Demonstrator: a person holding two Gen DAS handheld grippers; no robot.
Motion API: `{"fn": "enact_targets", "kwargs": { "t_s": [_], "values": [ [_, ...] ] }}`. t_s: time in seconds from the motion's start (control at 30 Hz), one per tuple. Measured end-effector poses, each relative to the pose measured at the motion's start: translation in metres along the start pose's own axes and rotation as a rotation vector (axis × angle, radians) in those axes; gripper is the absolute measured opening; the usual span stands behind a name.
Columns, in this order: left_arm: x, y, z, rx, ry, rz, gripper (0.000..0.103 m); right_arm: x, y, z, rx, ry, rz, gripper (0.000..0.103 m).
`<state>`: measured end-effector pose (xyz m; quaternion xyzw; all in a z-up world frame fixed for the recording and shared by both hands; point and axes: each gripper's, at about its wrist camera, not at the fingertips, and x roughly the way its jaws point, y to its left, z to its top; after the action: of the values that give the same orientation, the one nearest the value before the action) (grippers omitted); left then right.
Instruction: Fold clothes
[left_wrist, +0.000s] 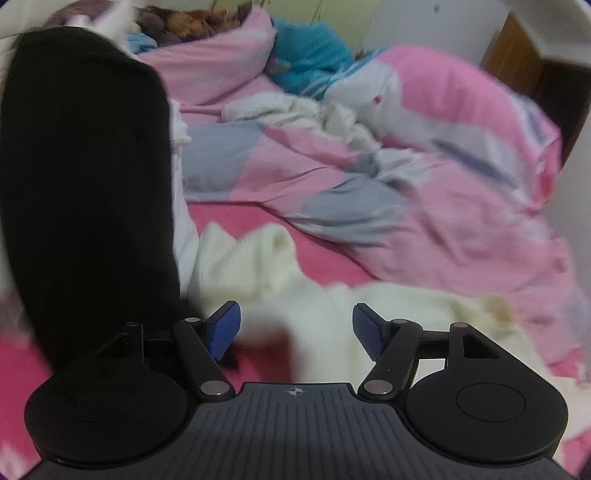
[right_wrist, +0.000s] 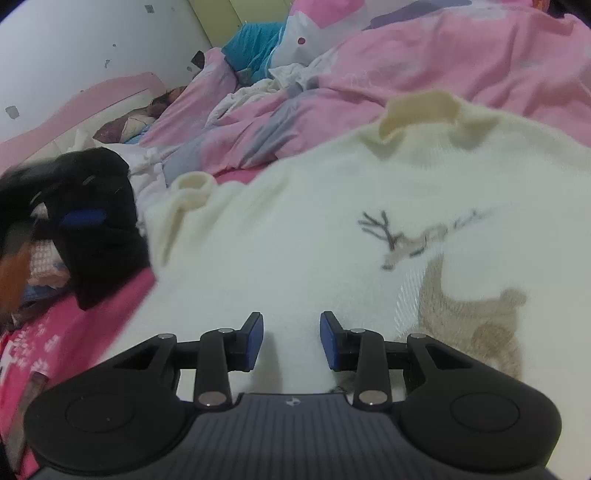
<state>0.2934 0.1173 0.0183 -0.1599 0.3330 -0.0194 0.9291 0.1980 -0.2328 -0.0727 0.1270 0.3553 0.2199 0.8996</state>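
A cream knit sweater (right_wrist: 295, 229) with reindeer motifs lies spread on the pink bed sheet (right_wrist: 55, 332). Its collar (right_wrist: 421, 107) points to the far side and a sleeve cuff (right_wrist: 192, 184) lies at the left. My right gripper (right_wrist: 291, 339) hovers low over the sweater's near part, jaws open, with white knit showing between the pads but not pinched. My left gripper (left_wrist: 295, 328) stands wide open over the sweater (left_wrist: 388, 317) near its sleeve cuff (left_wrist: 273, 240), holding nothing. In the right wrist view one blue pad (right_wrist: 81, 218) of the left gripper shows, blurred, at the left.
A crumpled pink, grey and white duvet (left_wrist: 424, 177) is heaped beyond the sweater. White clothes (left_wrist: 314, 114) and a blue cloth (left_wrist: 310, 51) lie on it. A large black shape (left_wrist: 85, 184) fills the left of the left wrist view. A pink headboard (right_wrist: 110, 92) meets the wall.
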Motion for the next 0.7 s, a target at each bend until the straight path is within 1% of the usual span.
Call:
{"fn": "enact_targets", "kwargs": {
  "t_s": [0.1,0.13,0.23,0.3,0.33,0.37,0.4,0.43,0.47,0.5,0.57,0.6,0.63,0.7],
  "values": [
    [0.051,-0.002,0.027,0.058,0.034,0.073,0.069,-0.008,-0.006,0.0,0.001,-0.016,0.05,0.037],
    [0.066,-0.001,0.033,0.069,0.052,0.093,0.069,-0.004,-0.008,-0.001,0.015,-0.013,0.059,0.038],
    [0.102,0.003,0.04,0.072,0.092,0.162,0.069,0.004,-0.015,-0.001,0.055,-0.01,0.088,0.038],
    [0.123,0.005,0.041,0.089,0.105,0.207,0.066,0.004,-0.017,-0.001,0.07,-0.012,0.1,0.038],
    [0.129,0.005,0.04,0.106,0.104,0.226,0.061,0.004,-0.017,-0.001,0.076,-0.014,0.105,0.038],
    [0.133,0.005,0.04,0.125,0.1,0.244,0.051,0.004,-0.018,-0.001,0.079,-0.015,0.107,0.038],
    [0.137,0.005,0.04,0.145,0.095,0.261,0.047,0.004,-0.018,-0.001,0.082,-0.016,0.11,0.038],
    [0.139,0.005,0.039,0.158,0.091,0.274,0.037,0.004,-0.018,-0.001,0.084,-0.016,0.11,0.038],
    [0.14,0.006,0.039,0.171,0.087,0.286,0.024,0.004,-0.018,-0.001,0.085,-0.017,0.111,0.038],
    [0.137,0.005,0.04,0.18,0.073,0.296,0.019,0.004,-0.018,-0.001,0.084,-0.018,0.111,0.038],
    [0.127,0.001,0.043,0.198,0.035,0.306,0.014,0.005,-0.018,-0.001,0.084,-0.019,0.112,0.038],
    [0.119,-0.002,0.046,0.208,0.013,0.304,0.014,0.005,-0.018,-0.001,0.084,-0.02,0.112,0.038],
    [0.106,-0.007,0.048,0.236,-0.019,0.297,0.013,0.005,-0.018,-0.001,0.085,-0.02,0.113,0.038],
    [0.072,-0.022,0.053,0.334,-0.093,0.281,0.013,0.005,-0.018,-0.002,0.089,-0.021,0.114,0.038]
  ]
}}
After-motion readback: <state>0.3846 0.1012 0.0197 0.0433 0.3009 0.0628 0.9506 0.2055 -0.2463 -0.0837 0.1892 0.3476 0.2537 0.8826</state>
